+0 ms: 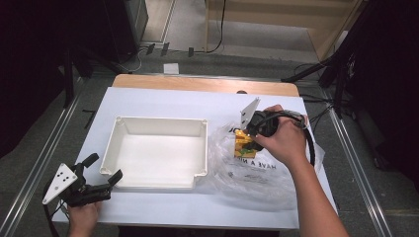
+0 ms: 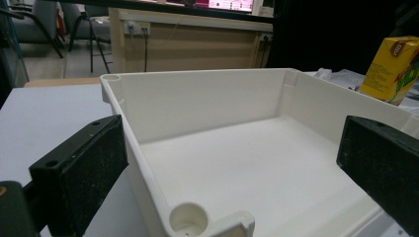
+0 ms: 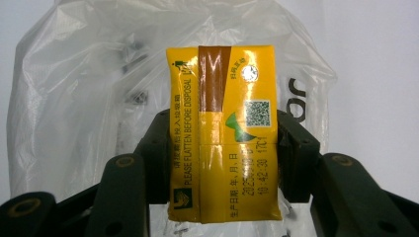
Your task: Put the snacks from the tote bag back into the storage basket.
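My right gripper (image 3: pixel 223 148) clamps the yellow drink carton (image 3: pixel 223 133) by its sides, just right of the white bin (image 1: pixel 155 121), above the plastic bag (image 1: pixel 257 173). Left gripper (image 1: pixel 101 177) gapes empty at the bin's near-left corner. I'd lift clear of the bag, carry level, and release low inside the bin.

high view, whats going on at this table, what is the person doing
A person works at a white-covered table with a gripper in each hand. The right gripper is shut on a yellow drink carton, holding it by its sides over a clear plastic bag that lies crumpled on the table. The left gripper is open, its jaws standing either side of the near corner of an empty white tray without gripping it. The carton is not yet in the tray.
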Action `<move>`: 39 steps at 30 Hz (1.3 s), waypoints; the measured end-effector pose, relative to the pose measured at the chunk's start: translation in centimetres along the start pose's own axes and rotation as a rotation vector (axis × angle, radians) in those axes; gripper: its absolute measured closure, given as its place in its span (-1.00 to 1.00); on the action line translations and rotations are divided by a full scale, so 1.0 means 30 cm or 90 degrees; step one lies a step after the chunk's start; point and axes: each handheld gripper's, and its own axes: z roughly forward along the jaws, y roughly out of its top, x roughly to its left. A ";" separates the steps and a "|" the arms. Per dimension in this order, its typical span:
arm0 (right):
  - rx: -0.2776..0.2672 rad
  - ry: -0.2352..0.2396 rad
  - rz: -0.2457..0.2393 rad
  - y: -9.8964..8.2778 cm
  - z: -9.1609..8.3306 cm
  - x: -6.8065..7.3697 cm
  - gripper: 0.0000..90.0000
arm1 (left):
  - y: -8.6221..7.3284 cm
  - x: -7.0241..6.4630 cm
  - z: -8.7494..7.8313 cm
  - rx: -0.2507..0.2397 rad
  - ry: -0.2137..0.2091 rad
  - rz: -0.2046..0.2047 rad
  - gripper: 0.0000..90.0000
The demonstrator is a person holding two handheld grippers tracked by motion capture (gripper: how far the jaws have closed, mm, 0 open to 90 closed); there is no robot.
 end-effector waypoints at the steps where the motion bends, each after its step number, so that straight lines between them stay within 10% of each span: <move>1: 0.000 0.000 0.000 0.000 0.000 0.000 0.15 | 0.000 0.000 0.000 0.000 0.000 0.000 -1.00; 39: -0.029 0.010 -0.049 0.179 -0.052 -0.004 0.15 | 0.001 0.005 -0.003 -0.006 -0.005 -0.008 -1.00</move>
